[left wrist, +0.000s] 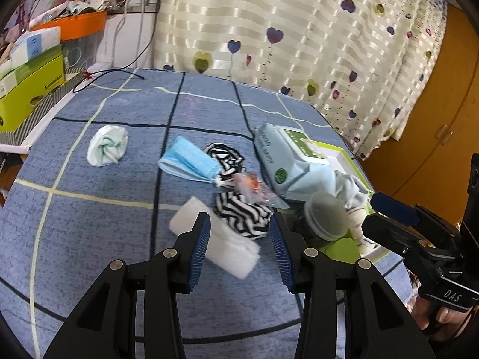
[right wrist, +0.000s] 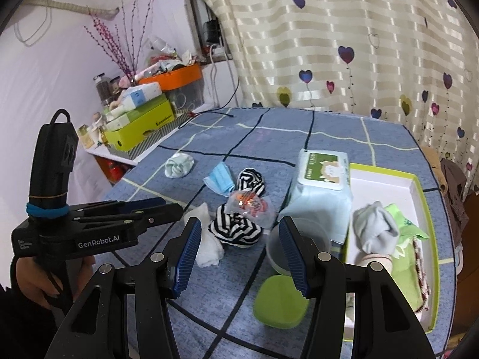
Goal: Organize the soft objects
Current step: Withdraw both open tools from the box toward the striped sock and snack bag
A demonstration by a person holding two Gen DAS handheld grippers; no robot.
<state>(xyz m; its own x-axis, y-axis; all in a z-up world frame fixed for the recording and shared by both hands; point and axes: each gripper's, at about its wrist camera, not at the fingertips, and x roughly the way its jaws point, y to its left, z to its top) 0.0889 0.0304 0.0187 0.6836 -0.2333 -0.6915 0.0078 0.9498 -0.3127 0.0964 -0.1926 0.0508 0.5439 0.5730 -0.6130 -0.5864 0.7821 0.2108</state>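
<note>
Both tongs hover empty with jaws apart: the left gripper (left wrist: 239,249) low over the soft things, the right gripper (right wrist: 239,254) beside it.

All places below are given from the pack of wet wipes (right wrist: 321,185), which stands on the blue checked bedspread (left wrist: 89,224).

Nearest the left tongs is a striped black-and-white sock bundle (left wrist: 244,217), on the near side of the pack. It looks light, squashy and rumpled, a rough ball with no clear long axis, so a pinch across its plump middle should hold. Touching it, farther from the pack, lies a folded white cloth (left wrist: 215,239), limp and flat, its long side running slantwise toward the camera; best taken at a thick folded edge. A second striped bundle (left wrist: 224,157) and a blue face mask (left wrist: 187,161) lie beyond, the mask thin and floppy, slanting away from the pack. A crinkly clear snack packet (right wrist: 250,205) sits between the striped bundles, probably slippery.

Farthest from the pack is a pale green-and-white rolled cloth (left wrist: 107,146). On the pack's other side, a green-edged box (right wrist: 419,185) already holds a grey sock (right wrist: 375,230). A clear round lid (left wrist: 326,217) rests near the box.
</note>
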